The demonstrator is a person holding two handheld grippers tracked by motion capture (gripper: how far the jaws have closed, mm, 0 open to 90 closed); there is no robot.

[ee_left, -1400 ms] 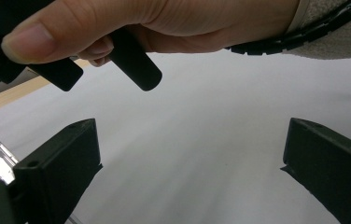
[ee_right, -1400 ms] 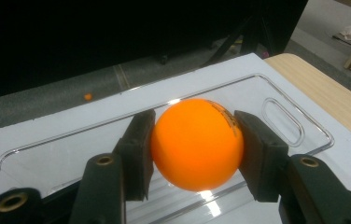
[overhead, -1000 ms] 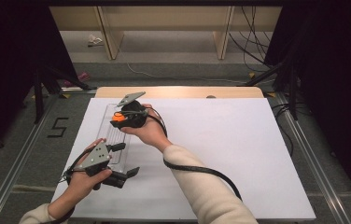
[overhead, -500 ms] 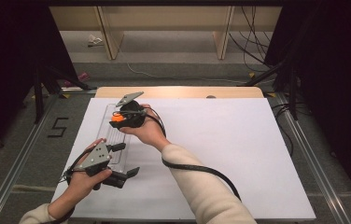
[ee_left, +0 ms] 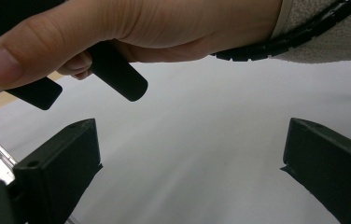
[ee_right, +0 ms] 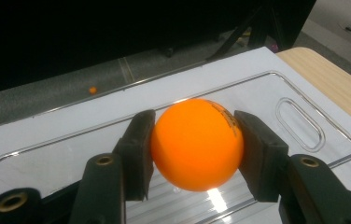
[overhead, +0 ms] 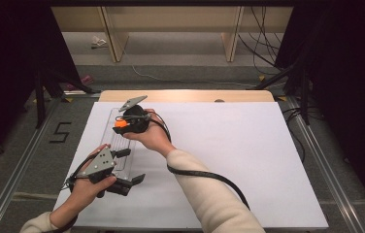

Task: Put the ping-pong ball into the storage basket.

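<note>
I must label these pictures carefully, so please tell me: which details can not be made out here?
- Black print on the round orange plastic ball, right gripper view: too small and curved away to read.
- Whether the ball touches the clear ridged plastic tray: the right tongs hide its underside.
- Small orange speck on the grey floor: too small to identify.
- Tray's near end, left gripper view: cut off by the edge.

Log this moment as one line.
right gripper: shut on ball | over clear tray | left gripper: open, nothing between jaws

You're in a lab recording bay. Around the white-covered table (overhead: 248, 160) run floor rails (overhead: 20, 179) and dark stands (overhead: 39, 97) (cables (overhead: 263, 48) trail behind it).
</note>
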